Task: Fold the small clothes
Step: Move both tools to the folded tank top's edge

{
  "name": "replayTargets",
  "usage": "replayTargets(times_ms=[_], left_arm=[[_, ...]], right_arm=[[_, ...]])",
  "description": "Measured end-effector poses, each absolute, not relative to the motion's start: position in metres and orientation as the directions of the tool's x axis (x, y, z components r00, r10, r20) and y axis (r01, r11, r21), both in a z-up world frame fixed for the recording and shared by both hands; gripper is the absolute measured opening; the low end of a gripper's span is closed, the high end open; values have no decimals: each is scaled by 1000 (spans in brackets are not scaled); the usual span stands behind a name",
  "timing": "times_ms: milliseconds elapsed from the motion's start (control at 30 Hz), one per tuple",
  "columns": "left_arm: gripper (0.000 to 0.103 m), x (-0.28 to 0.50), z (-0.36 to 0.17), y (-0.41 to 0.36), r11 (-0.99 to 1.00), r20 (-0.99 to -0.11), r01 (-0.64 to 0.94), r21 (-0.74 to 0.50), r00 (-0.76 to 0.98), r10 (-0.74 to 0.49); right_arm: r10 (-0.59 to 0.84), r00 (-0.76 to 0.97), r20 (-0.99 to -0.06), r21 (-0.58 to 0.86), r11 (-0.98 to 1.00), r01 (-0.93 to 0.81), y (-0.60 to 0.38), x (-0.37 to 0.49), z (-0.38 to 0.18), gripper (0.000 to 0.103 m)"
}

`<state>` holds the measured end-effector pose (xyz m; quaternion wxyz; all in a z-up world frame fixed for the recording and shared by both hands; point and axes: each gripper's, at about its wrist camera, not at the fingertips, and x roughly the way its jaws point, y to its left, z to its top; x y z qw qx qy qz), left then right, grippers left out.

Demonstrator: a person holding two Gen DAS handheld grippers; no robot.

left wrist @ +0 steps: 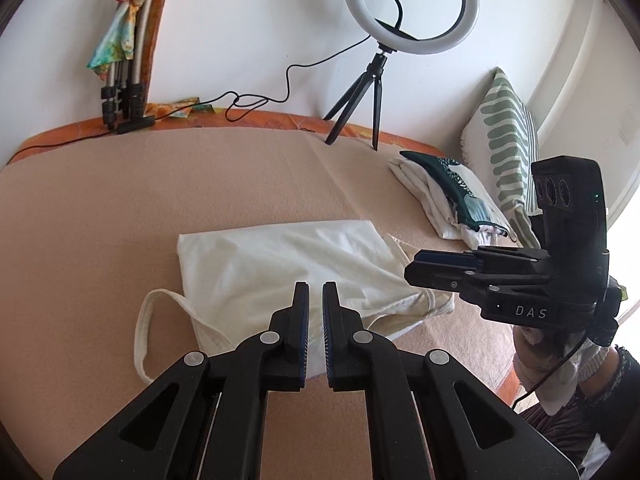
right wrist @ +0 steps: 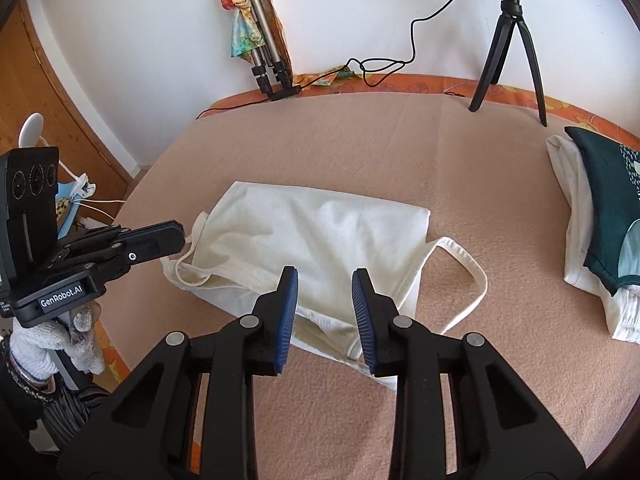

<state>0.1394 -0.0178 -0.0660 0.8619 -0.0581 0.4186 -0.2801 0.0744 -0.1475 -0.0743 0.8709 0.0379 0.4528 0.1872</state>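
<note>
Cream cotton tank top (right wrist: 316, 232) lies folded, rumpled, on fuzzy peach blanket (right wrist: 360, 140).

Count of things on and around the bed

One cream tank top (right wrist: 320, 236) lies spread out, with two shoulder straps showing; one pile of folded clothes (left wrist: 448, 196) holds at least two pieces, one white and one dark green. There is one striped cushion (left wrist: 506, 148), one ring light (left wrist: 410, 4) on one small tripod (left wrist: 362, 100), one folded tripod (right wrist: 262, 56) against the wall, and two grippers (left wrist: 315, 292) (right wrist: 325, 280).
</note>
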Motion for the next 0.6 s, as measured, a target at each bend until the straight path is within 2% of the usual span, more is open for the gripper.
replayTargets(times_ms=[133, 267, 433, 500, 600], left_arm=[[5, 150, -93, -24, 842, -762, 421, -337, 404, -507], [5, 127, -106, -16, 850, -806, 438, -292, 366, -465], [5, 99, -113, 2, 842, -811, 429, -326, 330, -483], [5, 89, -113, 6, 846, -820, 437, -305, 332, -467], [5, 82, -104, 16, 837, -797, 427, -342, 340, -500]], right_arm=[[360, 473, -804, 239, 924, -298, -141, 83, -90, 30], [348, 413, -842, 213, 916, -340, -138, 74, -106, 30], [337, 354, -872, 199, 906, -373, -147, 60, -118, 30], [331, 359, -873, 188, 906, -379, -150, 56, -114, 30], [356, 370, -858, 211, 902, -378, -158, 54, -103, 30]])
